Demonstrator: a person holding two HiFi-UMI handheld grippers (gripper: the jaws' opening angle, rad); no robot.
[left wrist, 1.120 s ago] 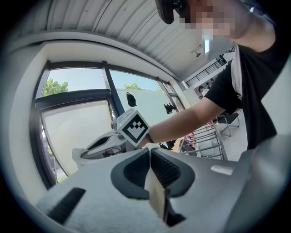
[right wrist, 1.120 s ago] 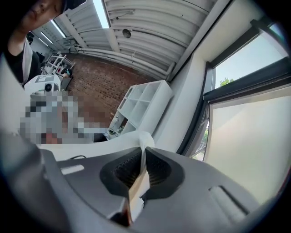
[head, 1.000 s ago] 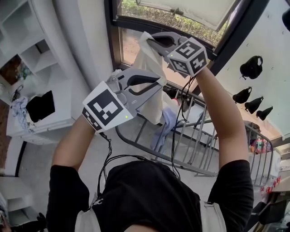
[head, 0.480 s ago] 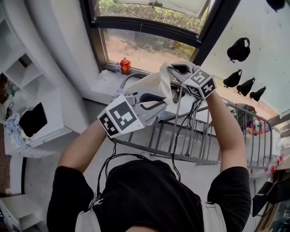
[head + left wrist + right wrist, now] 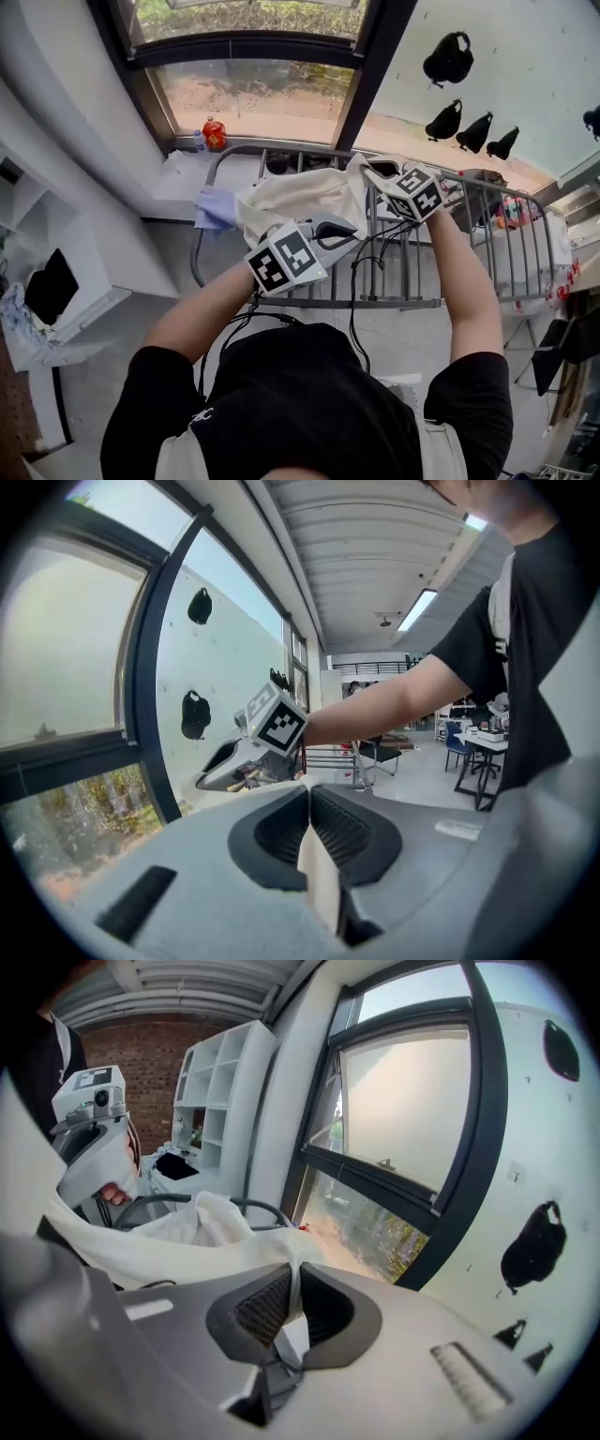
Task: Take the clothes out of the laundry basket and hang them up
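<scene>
White cloth (image 5: 298, 197) — pinched tight by left gripper (image 5: 339, 231) and right gripper (image 5: 372, 170) — may slide off rack (image 5: 403, 302) at 12 o'clock if bunched.

The right gripper (image 5: 292, 1288) has its jaws closed on a fold of cream cloth (image 5: 178, 1241), which stretches left toward the left gripper (image 5: 89, 1166). A dark rack rail (image 5: 248, 1203) curves behind the cloth. Beyond stand white cubby shelves (image 5: 225, 1082) and a dark-framed window (image 5: 412, 1204).

Matt cream cloth garment (image 5: 300, 200), metal rack (image 5: 487, 246)
</scene>
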